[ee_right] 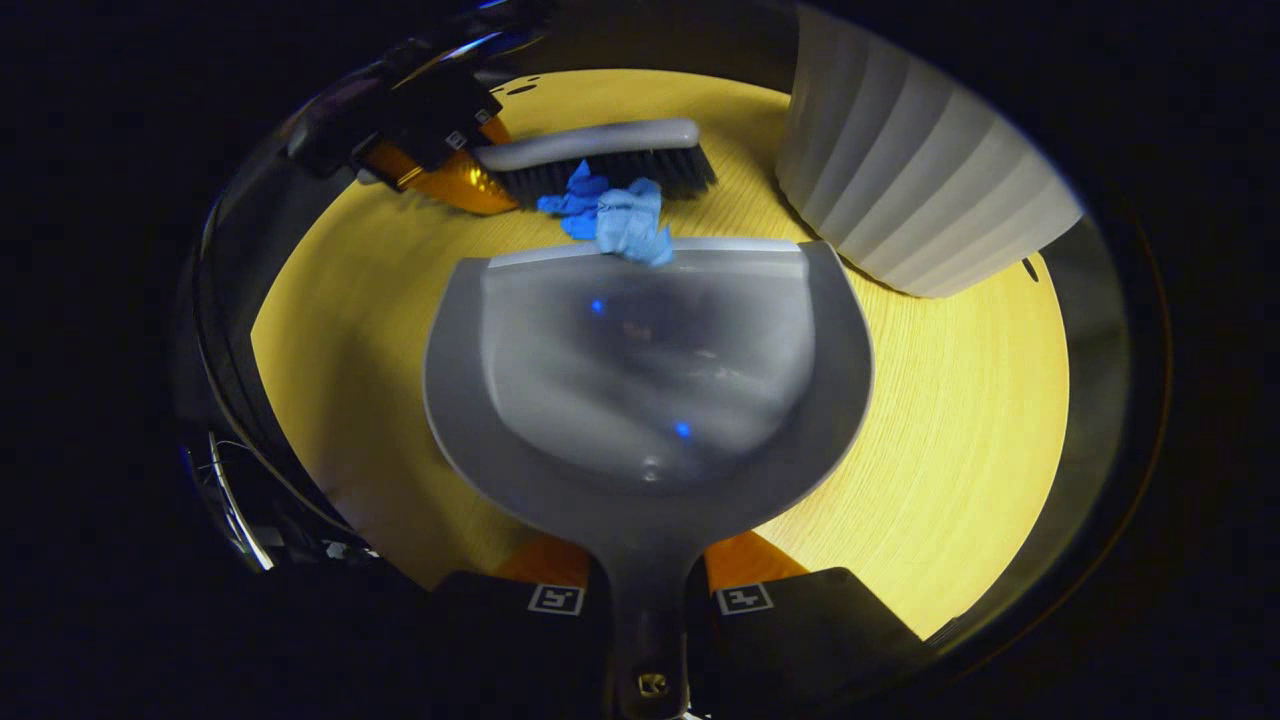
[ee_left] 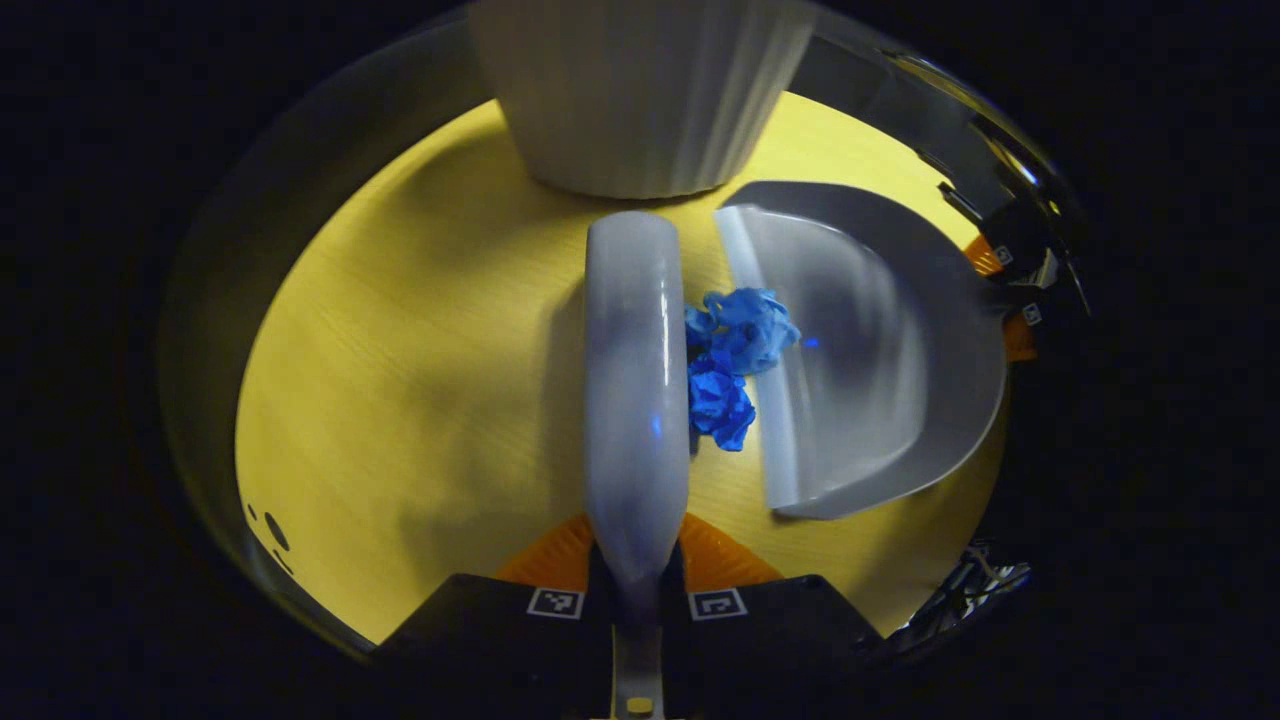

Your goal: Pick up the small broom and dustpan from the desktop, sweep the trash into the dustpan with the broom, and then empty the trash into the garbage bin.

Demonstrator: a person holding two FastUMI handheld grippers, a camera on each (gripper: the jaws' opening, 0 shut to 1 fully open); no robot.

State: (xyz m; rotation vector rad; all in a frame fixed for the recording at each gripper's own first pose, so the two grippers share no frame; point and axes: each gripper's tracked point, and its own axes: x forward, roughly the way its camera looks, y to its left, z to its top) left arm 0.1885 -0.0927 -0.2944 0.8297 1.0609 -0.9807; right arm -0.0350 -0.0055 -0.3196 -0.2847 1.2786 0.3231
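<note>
In the left gripper view my left gripper [ee_left: 637, 585] is shut on the handle of the small grey broom [ee_left: 635, 380], which reaches forward over the yellow desktop [ee_left: 400, 400]. Crumpled blue trash [ee_left: 735, 360] lies between the broom and the front lip of the grey dustpan [ee_left: 870, 360], one piece touching the lip. In the right gripper view my right gripper [ee_right: 645, 600] is shut on the dustpan [ee_right: 650, 380] handle. The blue trash [ee_right: 620, 215] sits at the pan's far lip, with the broom [ee_right: 600, 160] bristles just behind it, held by the left gripper [ee_right: 440, 140].
The white ribbed garbage bin [ee_left: 640, 90] stands on the desktop just beyond the broom's tip; in the right gripper view the bin [ee_right: 910, 170] is at the upper right of the dustpan. The round desktop's edge [ee_right: 1050, 400] curves around the scene.
</note>
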